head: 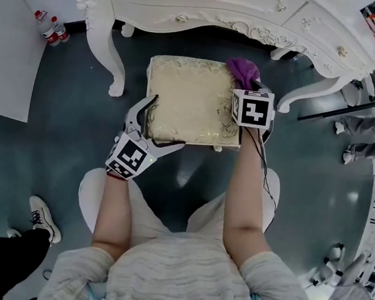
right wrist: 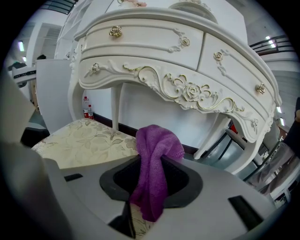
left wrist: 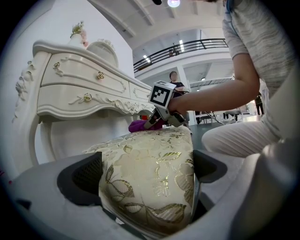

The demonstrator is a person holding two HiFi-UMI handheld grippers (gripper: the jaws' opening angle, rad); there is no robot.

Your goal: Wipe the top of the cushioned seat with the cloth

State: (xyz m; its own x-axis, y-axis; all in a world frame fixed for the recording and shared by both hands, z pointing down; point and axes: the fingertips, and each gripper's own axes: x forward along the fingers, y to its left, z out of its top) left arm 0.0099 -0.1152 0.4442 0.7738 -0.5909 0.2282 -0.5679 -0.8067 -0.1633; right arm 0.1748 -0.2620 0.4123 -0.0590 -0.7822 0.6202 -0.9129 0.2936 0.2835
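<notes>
Gripper status: the right gripper (right wrist: 152,182) is clamped on a bunched purple terry cloth (right wrist: 156,154), which stands up between its jaws and hangs down past them. The left gripper (left wrist: 146,174) is closed around the near-left corner of the square cream cushioned seat with gold floral brocade (head: 186,99), apparently to steady it.

Location: in the head view the cloth sits at the seat's far right corner, at or just over the edge. Contact with the fabric cannot be confirmed.

Progress: the seat top shows no damp trail, streak or dirt, so the area already covered cannot be read. With the cloth at one corner, most of the top is judged still to be wiped. The corner under the left gripper cannot be reached while it is held.

Surroundings: an ornate white dressing table with gilt knobs (head: 210,7) stands just behind the seat's far edge. Its curved legs (head: 113,63) flank the far corners and are likely to cramp strokes there. Small bottles with red labels (head: 51,27) stand on the floor well apart to the left, beside a white panel (head: 9,58). A bystander's white shoe (head: 45,218) lies on the left, away from the work.
</notes>
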